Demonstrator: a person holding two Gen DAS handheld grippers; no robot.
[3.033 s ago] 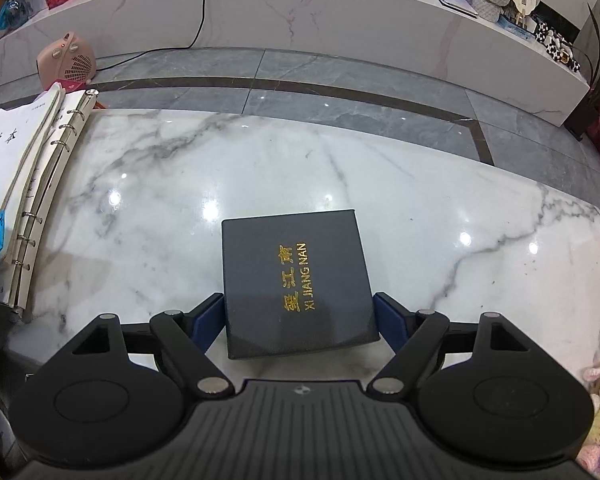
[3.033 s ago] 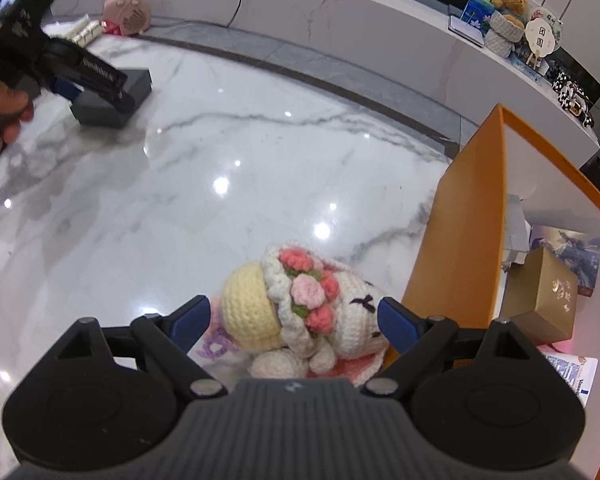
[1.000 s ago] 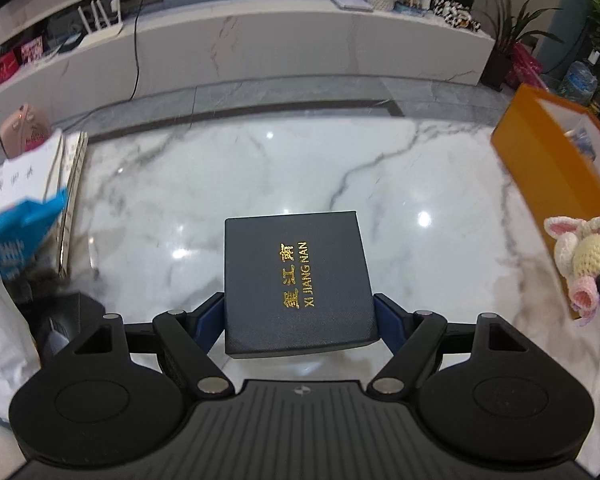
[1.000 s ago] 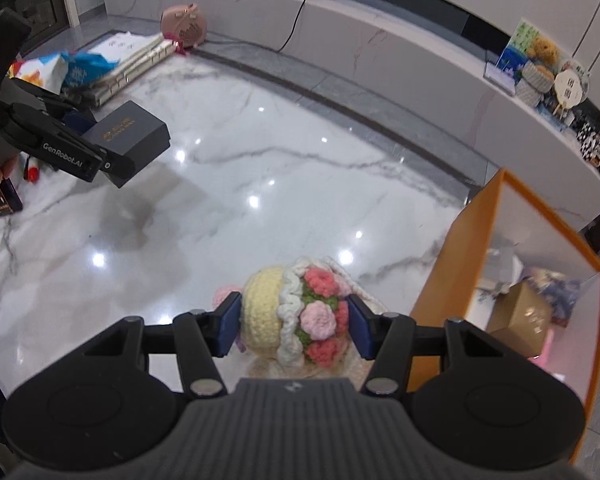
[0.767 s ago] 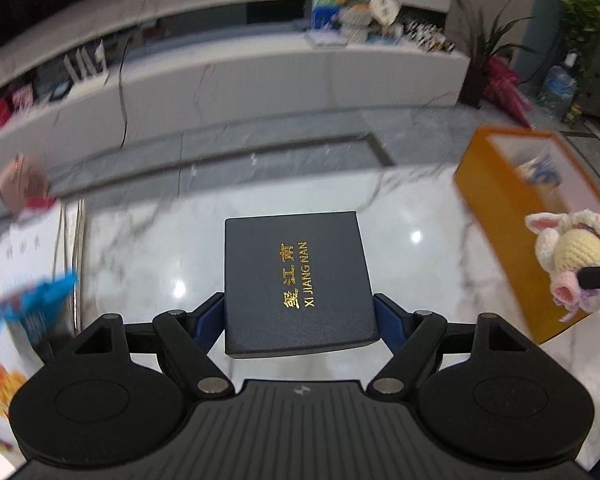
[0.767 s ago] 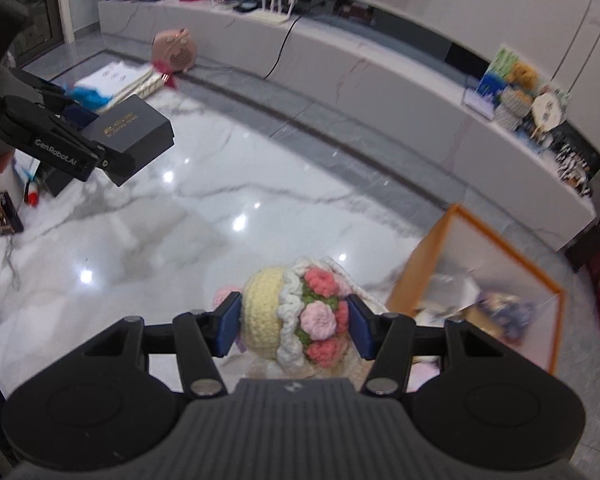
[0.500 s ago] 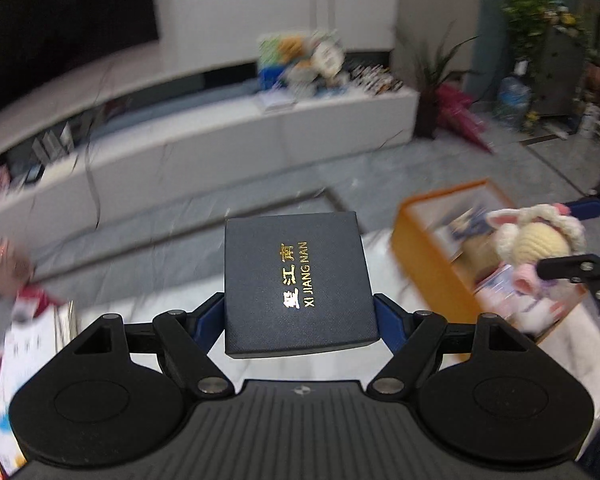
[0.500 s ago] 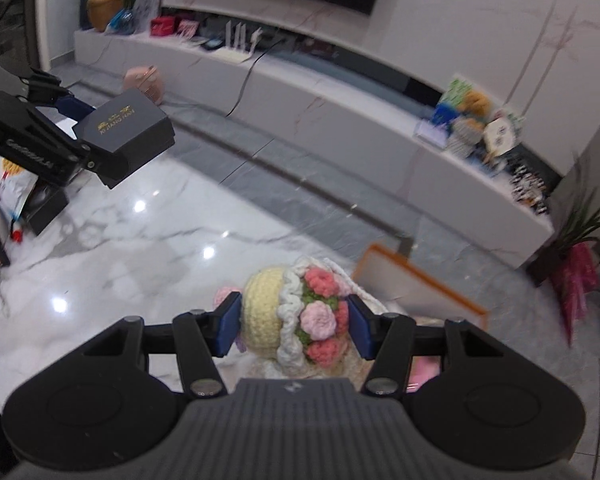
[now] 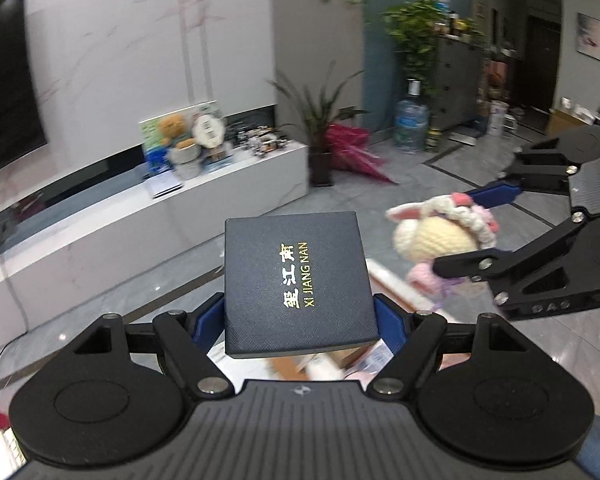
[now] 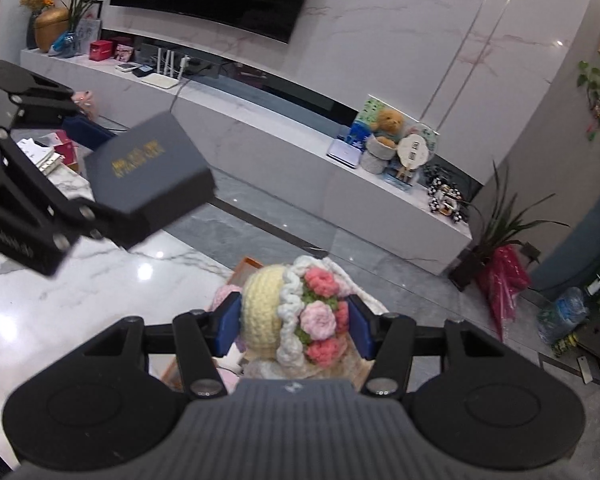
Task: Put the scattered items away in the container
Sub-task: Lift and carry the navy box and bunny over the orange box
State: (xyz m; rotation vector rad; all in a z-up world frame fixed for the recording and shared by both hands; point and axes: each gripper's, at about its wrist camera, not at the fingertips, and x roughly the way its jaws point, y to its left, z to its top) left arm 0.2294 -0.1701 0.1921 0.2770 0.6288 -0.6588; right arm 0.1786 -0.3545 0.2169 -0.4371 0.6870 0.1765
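My left gripper (image 9: 298, 318) is shut on a dark blue square box (image 9: 296, 280) with gold lettering, held flat in the air. My right gripper (image 10: 294, 326) is shut on a crocheted doll (image 10: 288, 312) with a cream head and pink flowers. In the left wrist view the doll (image 9: 436, 236) and right gripper (image 9: 470, 232) hang close on the right. In the right wrist view the box (image 10: 152, 176) and left gripper (image 10: 100, 174) are at upper left. An orange container's rim (image 10: 247, 261) peeks out just beyond the doll; the rest is hidden.
The white marble table (image 10: 60, 300) lies below on the left, with ring binders (image 10: 46, 158) at its far end. Beyond stand a long white TV bench (image 10: 300, 136), a potted plant with red wrapping (image 10: 500, 272) and a water bottle (image 9: 410, 124).
Both grippers have risen off the table and swung toward the orange container, coming closer together. The views now take in the room instead of the tabletop. Both grips are unchanged.
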